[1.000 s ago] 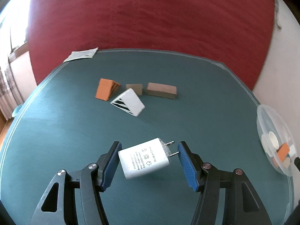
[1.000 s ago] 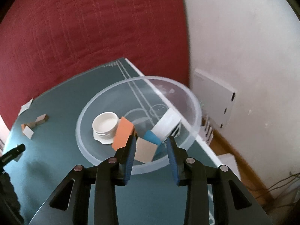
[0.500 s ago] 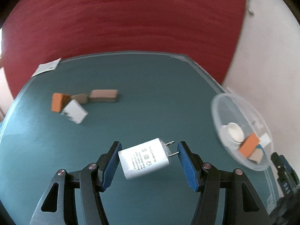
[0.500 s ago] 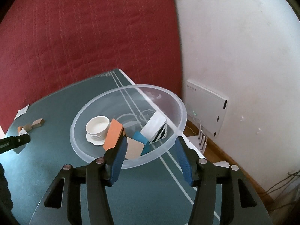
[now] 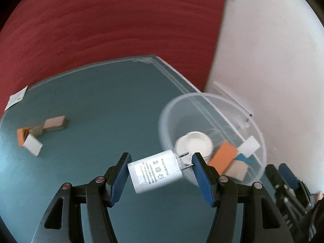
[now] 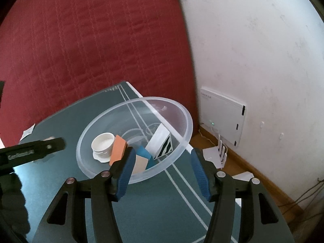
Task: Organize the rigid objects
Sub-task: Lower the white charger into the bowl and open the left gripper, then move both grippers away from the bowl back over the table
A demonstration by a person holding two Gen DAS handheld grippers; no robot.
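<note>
White charger (image 5: 155, 171) is being clamped between the blue pads of the left gripper (image 5: 160, 174), above the green table (image 5: 101, 105) beside the clear bowl (image 5: 261, 141). Nothing is being held by the right gripper (image 6: 162, 170), whose jaws have just been opening, parted at the bowl's near rim.

The white power adapter (image 5: 155, 171) between the left fingers carries a grey label reading "POWER ADAPTER" and "Made in China"; the smaller lines are too blurred.
</note>
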